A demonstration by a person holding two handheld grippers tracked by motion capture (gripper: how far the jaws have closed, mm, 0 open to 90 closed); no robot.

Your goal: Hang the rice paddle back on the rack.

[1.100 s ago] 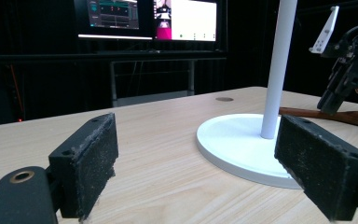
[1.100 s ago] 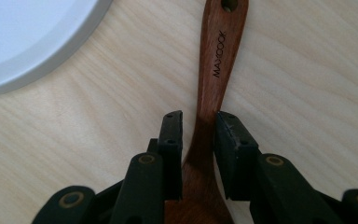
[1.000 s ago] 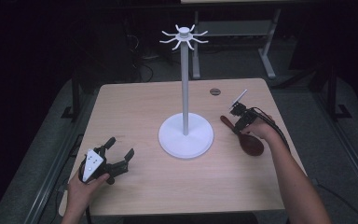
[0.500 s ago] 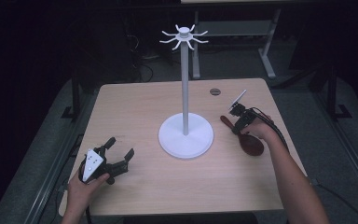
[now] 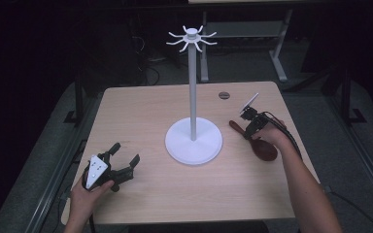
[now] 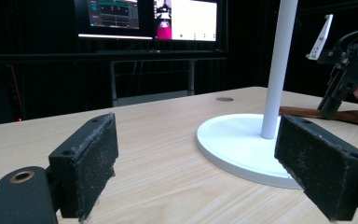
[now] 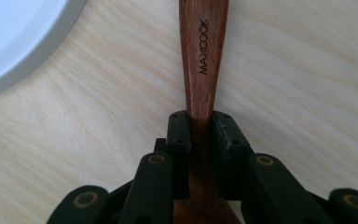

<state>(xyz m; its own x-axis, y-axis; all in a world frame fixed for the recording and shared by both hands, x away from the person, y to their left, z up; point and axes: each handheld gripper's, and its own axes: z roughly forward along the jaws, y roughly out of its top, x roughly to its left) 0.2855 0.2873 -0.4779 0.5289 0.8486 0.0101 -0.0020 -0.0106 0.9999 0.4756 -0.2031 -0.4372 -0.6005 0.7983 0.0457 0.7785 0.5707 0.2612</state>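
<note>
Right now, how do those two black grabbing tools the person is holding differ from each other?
The left gripper has its fingers spread wide with nothing between them; the right gripper has just been closing its fingers on the wooden spoon handle and now pinches it. The left gripper sits near the table front corner; the right gripper sits beside the white stand. Both are hand-held, black and low over the table.

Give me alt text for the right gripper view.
The right gripper has its two black jaws closed on the handle of a dark wooden spoon stamped MAXCOOK, lying on a pale wooden table. The white stand base curves into the upper left corner.
</note>
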